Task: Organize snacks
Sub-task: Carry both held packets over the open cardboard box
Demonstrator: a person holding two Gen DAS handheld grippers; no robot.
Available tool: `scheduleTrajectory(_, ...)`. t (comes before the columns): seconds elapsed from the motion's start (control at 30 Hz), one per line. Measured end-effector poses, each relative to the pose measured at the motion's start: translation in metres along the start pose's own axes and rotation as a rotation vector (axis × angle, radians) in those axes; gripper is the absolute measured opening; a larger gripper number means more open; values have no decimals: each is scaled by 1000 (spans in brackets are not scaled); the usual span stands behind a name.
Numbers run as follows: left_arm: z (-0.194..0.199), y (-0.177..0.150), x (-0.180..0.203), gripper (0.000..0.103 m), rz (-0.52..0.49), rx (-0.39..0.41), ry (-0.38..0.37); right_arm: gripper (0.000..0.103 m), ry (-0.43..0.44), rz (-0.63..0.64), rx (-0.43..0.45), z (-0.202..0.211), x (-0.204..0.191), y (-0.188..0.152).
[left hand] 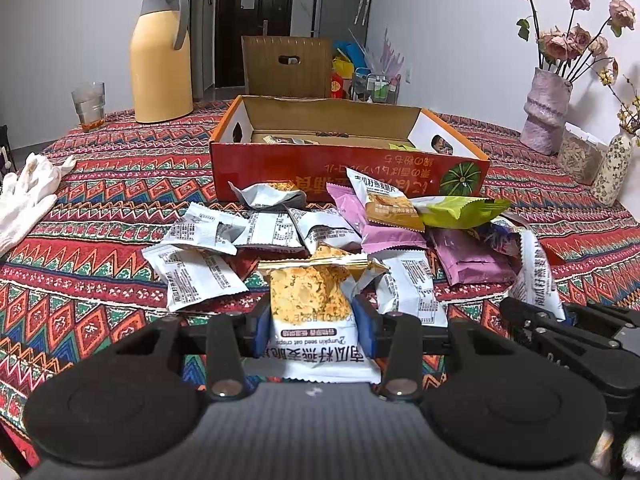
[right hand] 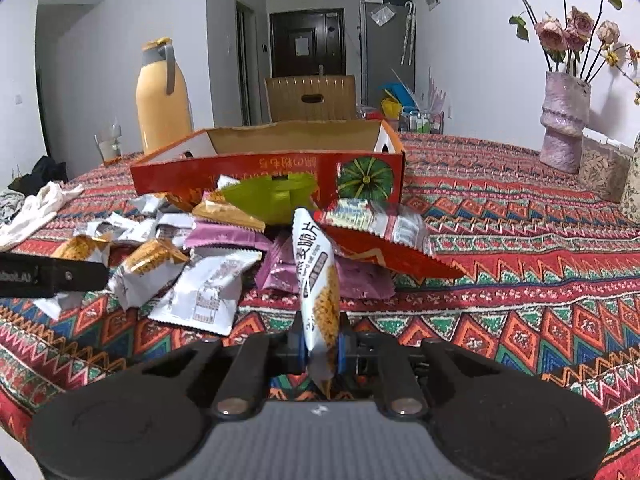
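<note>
My left gripper (left hand: 313, 322) is shut on a white and orange oat crisp packet (left hand: 310, 300), held face-on above the cloth. My right gripper (right hand: 322, 350) is shut on a similar packet (right hand: 316, 280), gripped edge-on and standing upright. Behind them lies a heap of white, pink, green and orange snack packets (left hand: 280, 232) and, in the right wrist view, the same heap (right hand: 208, 264). An open red cardboard box (left hand: 348, 164) with a pumpkin picture stands behind the heap, also seen as the red box (right hand: 272, 168). A few packets lie inside it. My right gripper's body (left hand: 568, 328) shows at the lower right of the left wrist view.
A yellow thermos jug (left hand: 162, 56) and a glass (left hand: 89, 106) stand at the back left. White gloves (left hand: 28, 196) lie on the left. A pink vase with dried roses (left hand: 546, 108) and jars stand at the right. The patterned tablecloth (right hand: 520, 248) covers the table.
</note>
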State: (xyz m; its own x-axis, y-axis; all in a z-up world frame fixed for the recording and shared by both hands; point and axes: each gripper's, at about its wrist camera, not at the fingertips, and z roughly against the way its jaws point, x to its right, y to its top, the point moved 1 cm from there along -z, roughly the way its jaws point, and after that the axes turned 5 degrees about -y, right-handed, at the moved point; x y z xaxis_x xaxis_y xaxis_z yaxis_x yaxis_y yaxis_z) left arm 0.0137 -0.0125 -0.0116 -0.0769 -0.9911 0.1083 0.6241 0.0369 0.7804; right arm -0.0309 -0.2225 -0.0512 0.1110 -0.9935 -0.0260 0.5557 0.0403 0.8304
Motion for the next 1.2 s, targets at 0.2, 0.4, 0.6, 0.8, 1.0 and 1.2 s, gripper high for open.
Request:
scheduleTrajectory(0.2, 3, 1, -2, 42, 3, 9, 0, 13, 11, -3, 47, 13, 0, 3)
scheduleTrajectory(0.4, 8, 5, -4, 42, 8, 31, -6, 13, 11, -3, 76, 22, -1, 6)
scheduleTrajectory(0.6, 12, 9, -3, 42, 2, 48, -5, 13, 17, -2, 104, 31, -3, 8)
scheduleTrajectory(0.8, 16, 17, 2, 42, -15, 72, -3, 13, 22, 3, 132, 38, -3, 15)
scheduleTrajectory(1.0, 18, 39, 5, 42, -33, 114, 1, 13, 19, 3, 163, 36, -2, 33)
scheduleTrajectory(1.2, 10, 68, 6, 42, -40, 142, 11, 13, 19, 6, 199, 29, 0, 61)
